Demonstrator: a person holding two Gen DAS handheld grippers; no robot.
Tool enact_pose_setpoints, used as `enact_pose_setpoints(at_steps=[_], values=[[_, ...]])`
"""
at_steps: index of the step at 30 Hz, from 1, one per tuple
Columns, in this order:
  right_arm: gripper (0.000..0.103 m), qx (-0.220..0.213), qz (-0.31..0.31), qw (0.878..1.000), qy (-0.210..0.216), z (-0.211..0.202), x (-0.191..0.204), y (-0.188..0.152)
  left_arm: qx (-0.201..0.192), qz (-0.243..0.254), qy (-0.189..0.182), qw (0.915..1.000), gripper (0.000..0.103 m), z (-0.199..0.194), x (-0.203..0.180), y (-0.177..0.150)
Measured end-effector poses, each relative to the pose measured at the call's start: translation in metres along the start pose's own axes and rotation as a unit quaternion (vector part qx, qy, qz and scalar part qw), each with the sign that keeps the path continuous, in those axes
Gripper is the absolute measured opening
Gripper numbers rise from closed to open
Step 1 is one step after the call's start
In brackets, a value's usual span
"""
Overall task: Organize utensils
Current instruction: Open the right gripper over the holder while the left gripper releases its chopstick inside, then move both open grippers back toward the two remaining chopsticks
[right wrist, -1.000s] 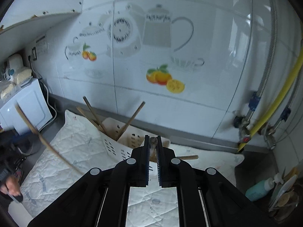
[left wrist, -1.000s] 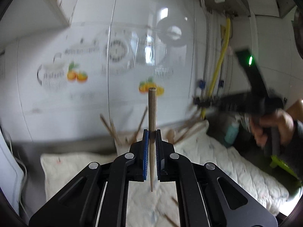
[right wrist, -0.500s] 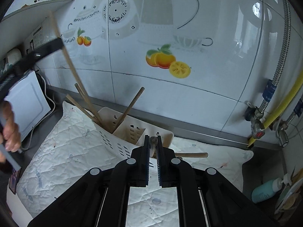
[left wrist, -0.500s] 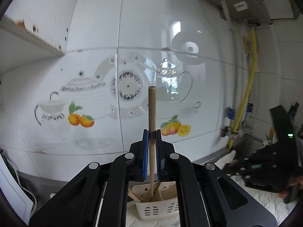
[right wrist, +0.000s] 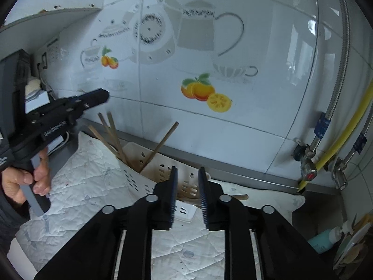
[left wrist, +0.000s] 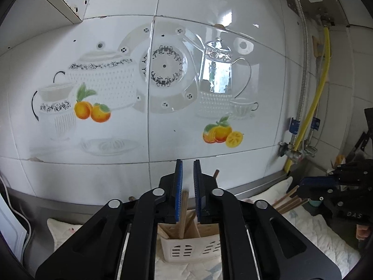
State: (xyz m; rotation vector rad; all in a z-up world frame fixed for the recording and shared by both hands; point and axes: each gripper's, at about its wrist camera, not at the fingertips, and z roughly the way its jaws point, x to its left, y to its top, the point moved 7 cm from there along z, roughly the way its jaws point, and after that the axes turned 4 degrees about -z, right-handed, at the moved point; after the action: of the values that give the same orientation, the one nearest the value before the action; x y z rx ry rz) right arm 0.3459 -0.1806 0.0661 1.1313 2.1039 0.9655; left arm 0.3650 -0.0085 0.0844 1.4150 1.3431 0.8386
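A white slotted utensil holder [left wrist: 191, 248] stands against the tiled wall and holds several wooden chopsticks [left wrist: 183, 212]. My left gripper [left wrist: 187, 165] hangs just above it, jaws slightly apart and empty. In the right wrist view the holder [right wrist: 149, 163] shows chopsticks [right wrist: 112, 135] leaning out of it, and the left gripper [right wrist: 93, 98] appears at the left. My right gripper [right wrist: 187, 175] is open and empty, above wooden utensils [right wrist: 237, 197] that lie on the cloth behind the holder. The right gripper [left wrist: 303, 184] also shows in the left wrist view.
A white quilted cloth [right wrist: 93, 175] covers the counter. A yellow hose [right wrist: 345, 130] and metal pipes with valves [right wrist: 307, 163] run down the wall at the right. A teal bottle [right wrist: 324, 240] and dishes stand at the far right. A white appliance [left wrist: 9, 228] stands at the left.
My left gripper has let go of its chopstick, which now stands in the holder. My right gripper has opened. Both moved closer to the holder.
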Motion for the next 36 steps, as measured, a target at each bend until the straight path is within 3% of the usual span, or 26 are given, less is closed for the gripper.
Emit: enact_pose_setpoints(at_steps=[3, 5, 9, 11, 20, 34, 36], values=[[0.023, -0.014, 0.0, 1.0, 0.002, -0.015, 0.003, -0.002, -0.004, -0.009, -0.007, 0.9999, 0.019, -0.008, -0.002, -0.001], [0.025, -0.024, 0.0, 1.0, 0.001, -0.025, 0.007, -0.005, -0.007, -0.016, -0.011, 0.9998, 0.035, -0.015, -0.003, -0.002], [0.031, -0.042, -0.001, 0.999, 0.002, -0.045, 0.017, -0.016, -0.011, -0.012, -0.011, 0.9998, 0.043, -0.036, -0.009, -0.009], [0.032, -0.045, 0.001, 0.999, 0.007, -0.054, 0.023, -0.026, -0.014, -0.014, -0.007, 0.9998, 0.052, -0.048, -0.01, -0.015], [0.043, -0.032, -0.009, 0.999, -0.003, -0.081, 0.058, -0.086, -0.024, 0.0, 0.016, 0.9996, 0.079, -0.107, -0.014, -0.058], [0.044, 0.045, 0.057, 0.997, -0.029, -0.082, 0.087, -0.207, -0.016, 0.004, 0.0, 0.9999, 0.097, -0.168, -0.014, -0.124], [0.053, 0.054, 0.065, 0.996, -0.033, -0.081, 0.089, -0.22, -0.015, 0.007, 0.003, 0.9999, 0.098, -0.173, -0.014, -0.131]])
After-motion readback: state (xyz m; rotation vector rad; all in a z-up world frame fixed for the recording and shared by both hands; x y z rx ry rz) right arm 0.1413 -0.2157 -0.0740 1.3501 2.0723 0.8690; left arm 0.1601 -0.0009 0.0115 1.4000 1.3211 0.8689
